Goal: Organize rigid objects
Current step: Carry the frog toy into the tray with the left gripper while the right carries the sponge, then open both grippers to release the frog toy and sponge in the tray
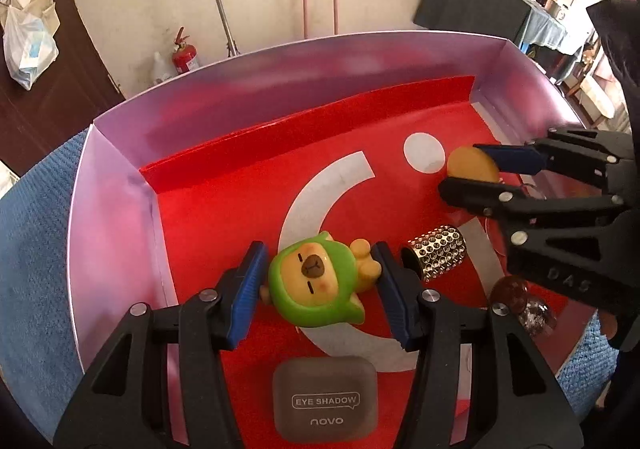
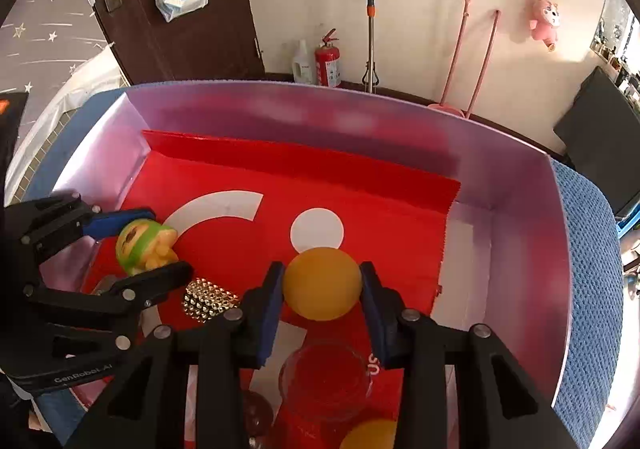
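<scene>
A green-hooded capybara figurine (image 1: 316, 281) lies on the red liner of a pink-walled box (image 1: 120, 169). My left gripper (image 1: 320, 273) straddles it, jaws apart, blue pads beside it with small gaps. In the right wrist view the figurine (image 2: 144, 245) sits between the left gripper's fingers (image 2: 132, 217). My right gripper (image 2: 322, 285) is shut on an orange ball (image 2: 322, 283) just above the liner; it also shows in the left wrist view (image 1: 472, 165).
A studded gold cylinder (image 1: 438, 251) lies right of the figurine. A grey eye shadow case (image 1: 324, 403) is near the front. A clear glass dish (image 2: 326, 381), a brown crystal ball (image 1: 510, 291) and a second orange ball (image 2: 372, 435) lie nearby. Blue cloth (image 2: 588, 249) surrounds the box.
</scene>
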`<action>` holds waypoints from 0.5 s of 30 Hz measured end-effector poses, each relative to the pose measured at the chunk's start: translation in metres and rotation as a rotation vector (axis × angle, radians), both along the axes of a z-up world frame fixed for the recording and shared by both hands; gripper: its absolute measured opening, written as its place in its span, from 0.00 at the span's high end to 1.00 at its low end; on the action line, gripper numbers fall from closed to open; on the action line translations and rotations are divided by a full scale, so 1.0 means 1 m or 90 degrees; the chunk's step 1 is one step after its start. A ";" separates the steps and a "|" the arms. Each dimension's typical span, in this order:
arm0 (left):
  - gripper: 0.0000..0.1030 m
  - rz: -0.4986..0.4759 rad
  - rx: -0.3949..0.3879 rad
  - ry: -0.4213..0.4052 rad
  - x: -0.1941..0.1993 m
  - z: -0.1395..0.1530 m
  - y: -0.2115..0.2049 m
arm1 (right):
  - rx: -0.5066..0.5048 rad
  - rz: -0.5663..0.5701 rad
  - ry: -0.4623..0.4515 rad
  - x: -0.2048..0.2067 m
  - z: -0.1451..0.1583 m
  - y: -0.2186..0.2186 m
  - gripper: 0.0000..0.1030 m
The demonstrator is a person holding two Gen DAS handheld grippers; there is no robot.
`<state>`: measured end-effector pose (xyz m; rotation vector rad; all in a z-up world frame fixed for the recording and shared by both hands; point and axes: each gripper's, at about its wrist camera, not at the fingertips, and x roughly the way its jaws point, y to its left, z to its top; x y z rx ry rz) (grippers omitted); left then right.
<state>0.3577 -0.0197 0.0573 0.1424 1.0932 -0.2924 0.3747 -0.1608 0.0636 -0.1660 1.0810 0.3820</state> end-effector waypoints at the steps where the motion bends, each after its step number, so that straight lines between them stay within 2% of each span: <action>1: 0.50 0.001 0.000 0.001 0.000 0.000 0.000 | -0.003 0.000 0.003 0.001 -0.002 0.000 0.61; 15: 0.50 0.003 -0.004 0.004 0.002 -0.001 0.002 | -0.020 0.010 -0.003 -0.001 -0.004 0.006 0.61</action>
